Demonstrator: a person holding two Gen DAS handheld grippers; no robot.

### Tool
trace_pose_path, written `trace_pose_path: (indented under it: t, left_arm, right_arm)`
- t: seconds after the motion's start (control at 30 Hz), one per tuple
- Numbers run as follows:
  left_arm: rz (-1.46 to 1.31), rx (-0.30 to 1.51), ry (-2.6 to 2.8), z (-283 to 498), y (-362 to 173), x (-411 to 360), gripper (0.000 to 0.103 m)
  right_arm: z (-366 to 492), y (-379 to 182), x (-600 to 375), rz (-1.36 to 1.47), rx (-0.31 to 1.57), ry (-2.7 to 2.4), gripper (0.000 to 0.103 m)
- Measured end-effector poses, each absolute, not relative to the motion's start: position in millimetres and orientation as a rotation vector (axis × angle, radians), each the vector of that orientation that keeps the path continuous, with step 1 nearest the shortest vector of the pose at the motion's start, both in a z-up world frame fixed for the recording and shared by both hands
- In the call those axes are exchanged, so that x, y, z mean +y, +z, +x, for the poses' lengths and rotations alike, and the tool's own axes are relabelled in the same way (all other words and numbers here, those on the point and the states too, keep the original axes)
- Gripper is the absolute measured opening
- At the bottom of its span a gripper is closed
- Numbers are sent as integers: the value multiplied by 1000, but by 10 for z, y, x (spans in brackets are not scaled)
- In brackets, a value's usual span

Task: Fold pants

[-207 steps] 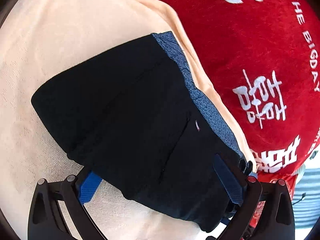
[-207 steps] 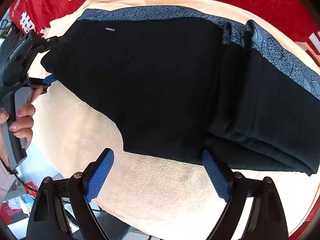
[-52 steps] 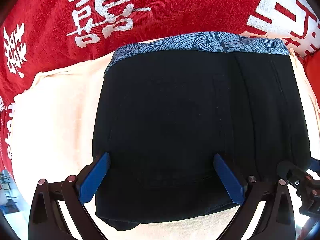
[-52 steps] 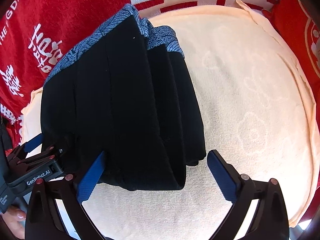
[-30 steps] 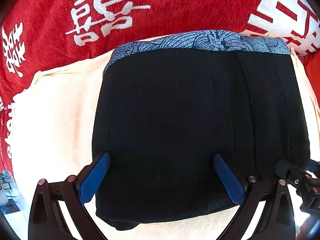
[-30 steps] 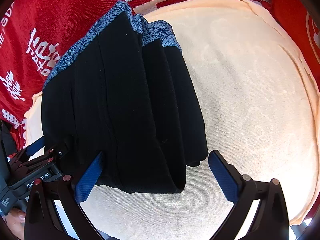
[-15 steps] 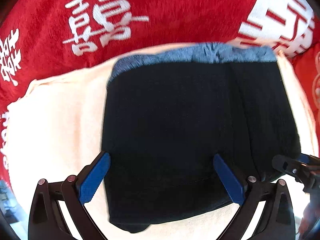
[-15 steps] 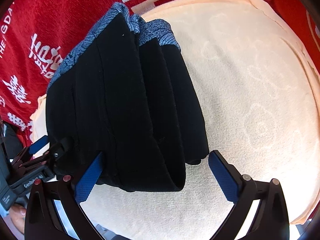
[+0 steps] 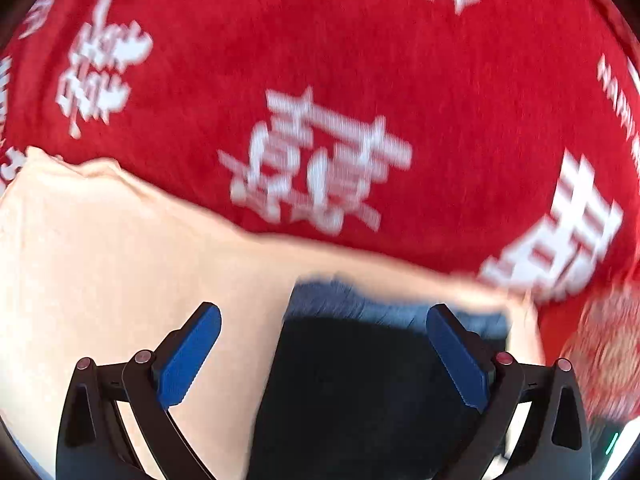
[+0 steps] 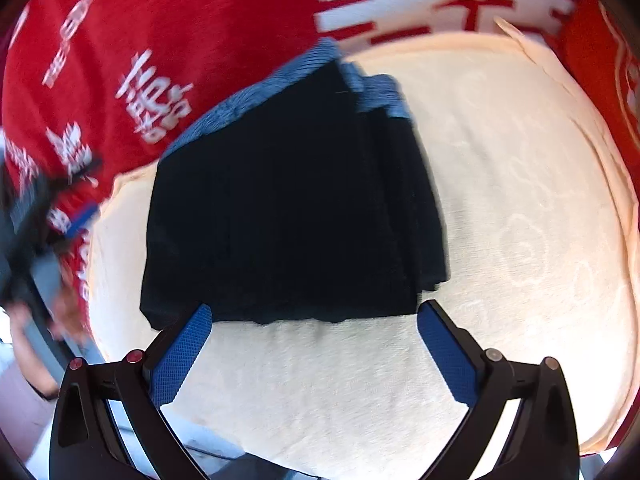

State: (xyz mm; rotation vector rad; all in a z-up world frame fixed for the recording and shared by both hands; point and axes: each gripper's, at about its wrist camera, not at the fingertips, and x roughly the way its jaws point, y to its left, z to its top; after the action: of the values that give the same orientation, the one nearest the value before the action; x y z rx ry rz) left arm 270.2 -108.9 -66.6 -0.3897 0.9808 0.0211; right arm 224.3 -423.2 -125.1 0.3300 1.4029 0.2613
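Note:
The black pants (image 10: 288, 216) with a blue patterned waistband (image 10: 248, 96) lie folded into a compact stack on the cream towel (image 10: 520, 200). My right gripper (image 10: 314, 346) is open and empty, just off the stack's near edge. My left gripper (image 9: 324, 354) is open and empty above the pants (image 9: 360, 396); the waistband (image 9: 360, 296) shows between its fingers. The left view is blurred. In the right wrist view the left gripper (image 10: 60, 208) shows blurred at the left edge, away from the stack.
A red blanket with white characters (image 9: 328, 120) lies under and beyond the towel (image 9: 100, 260); it fills the back of the right view too (image 10: 160, 40). The person's hand (image 10: 36, 368) holds the left tool at the left.
Both grippers have pulled back from the folded stack. The left camera has swung up and away, so the pants now sit low in its view. The right gripper has withdrawn off the stack's edge.

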Motion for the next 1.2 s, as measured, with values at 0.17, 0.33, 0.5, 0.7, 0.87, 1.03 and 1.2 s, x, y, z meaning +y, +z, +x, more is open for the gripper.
trace_pose_path:
  t: [0.17,0.33,0.5,0.7,0.87,1.03,1.2]
  left_arm:
    - [-352,895,-12,2855,-338,-1190,103]
    - [-177,1079,-37,2926,-605,-1220,103]
    - [-143,1283,-37,2808,-1106,-1026,103]
    - [-96,1366,-92,2775,-1381,-954,103]
    - [-228,1493,-282,2922,-1661,-862,103]
    - [-275,1519,-423,3040,-1866,-893,103]
    - [-289,1524,-499,3149,-1933,-1067,103]
  right_arm:
    - [2142,-1205,-4195,325,1372,256,103]
    - [2127,-1282,-4438,384,1406,218,103]
    - [2172,-1407,-4778,463,1430,180,103]
    - [2459,-1516,-4962,508,1416,217,103]
    - [2784,-1692,-5043,575,1417,326,103]
    - [3030,-1988,-5143,642,1448,438,103]
    - [3187,-2252,-5102,763,1447,613,101]
